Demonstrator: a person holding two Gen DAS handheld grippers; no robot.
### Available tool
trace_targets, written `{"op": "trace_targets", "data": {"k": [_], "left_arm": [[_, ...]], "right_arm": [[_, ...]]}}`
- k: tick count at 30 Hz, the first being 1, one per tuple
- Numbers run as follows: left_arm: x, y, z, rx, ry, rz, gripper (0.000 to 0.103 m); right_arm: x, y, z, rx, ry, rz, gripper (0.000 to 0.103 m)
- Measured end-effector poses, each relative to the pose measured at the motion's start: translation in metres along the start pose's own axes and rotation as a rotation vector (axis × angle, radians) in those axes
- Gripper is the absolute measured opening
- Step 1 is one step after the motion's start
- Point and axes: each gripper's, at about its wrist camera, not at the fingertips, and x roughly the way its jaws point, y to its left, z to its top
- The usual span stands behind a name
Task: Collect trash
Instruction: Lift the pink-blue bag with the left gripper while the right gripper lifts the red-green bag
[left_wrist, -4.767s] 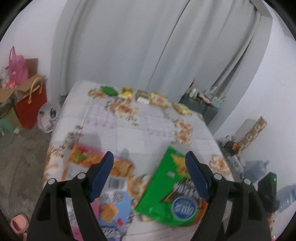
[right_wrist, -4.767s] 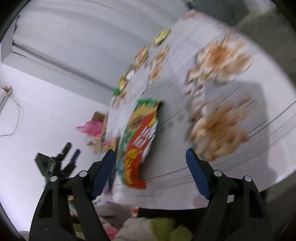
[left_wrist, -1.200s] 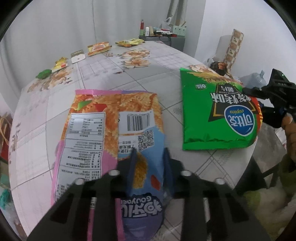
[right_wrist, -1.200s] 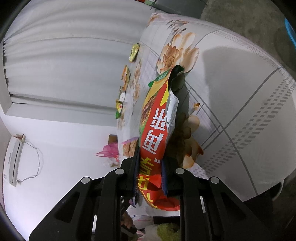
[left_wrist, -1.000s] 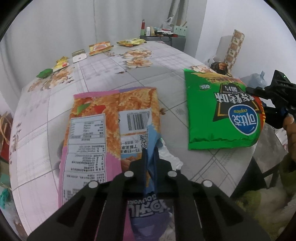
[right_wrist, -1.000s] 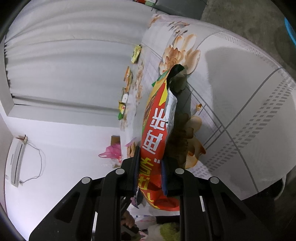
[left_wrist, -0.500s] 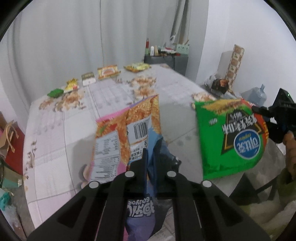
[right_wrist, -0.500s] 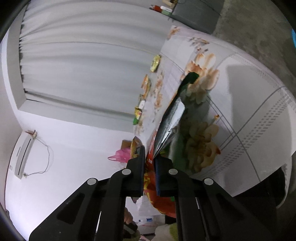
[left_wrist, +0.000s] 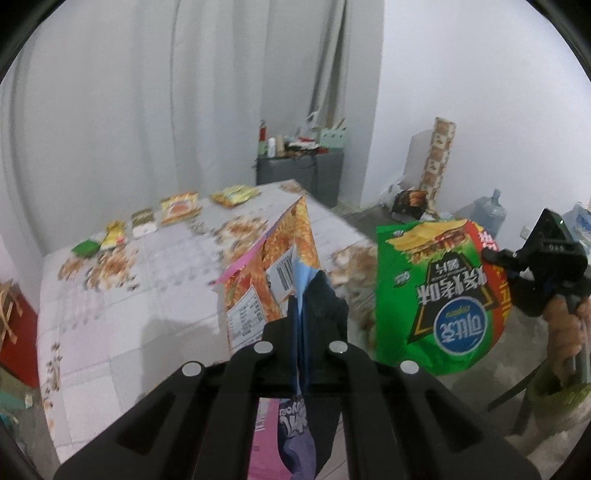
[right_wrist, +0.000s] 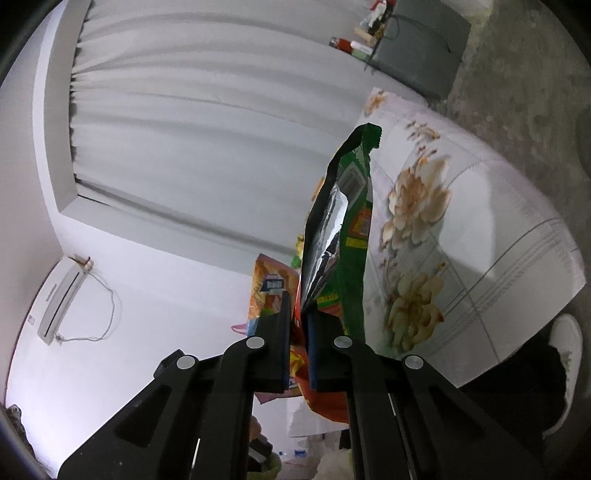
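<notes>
Two snack bags in the air above a flower-patterned table (left_wrist: 122, 306). The left gripper (left_wrist: 302, 328) is clamped on the bottom edge of an orange bag (left_wrist: 273, 273), which stands up from the jaws, its barcode side toward the camera, clear of the tabletop. The right gripper (right_wrist: 298, 325), whose jaws have just been closing, is pinched on the red lower edge of a green bag (right_wrist: 347, 251); from the left wrist view the same green bag (left_wrist: 439, 288) hangs off the table's right edge, with the right gripper (left_wrist: 517, 273) and the hand (left_wrist: 569, 325) holding it beside it.

Progress, as a judgement: both large bags appear collected, but neither is yet dropped anywhere, and no bin or trash sack is identifiable in either view. Still left on the table is a row of small wrappers (left_wrist: 181, 208) along the far edge, near the curtain (left_wrist: 147, 92).

Surroundings: a dark cabinet (left_wrist: 299, 173) with bottles on top stands beyond the table's far corner; a patterned roll (left_wrist: 439, 158) and a water jug (left_wrist: 489, 212) sit on the floor to the right; a red bag (left_wrist: 14, 332) is at the left. With both grippers occupied, the wrappers probably wait until these bags are disposed of. The tall bags partly block each camera's forward view.
</notes>
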Motion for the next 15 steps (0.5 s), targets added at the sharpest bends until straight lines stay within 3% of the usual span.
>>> {"op": "trace_targets", "data": {"k": [15], "left_arm": [[0.036, -0.100, 0.069, 0.147, -0.070, -0.189, 0.001]], "right_arm": [[-0.077, -0.012, 0.024, 0.022, -0.190, 0.029, 0.003]]}}
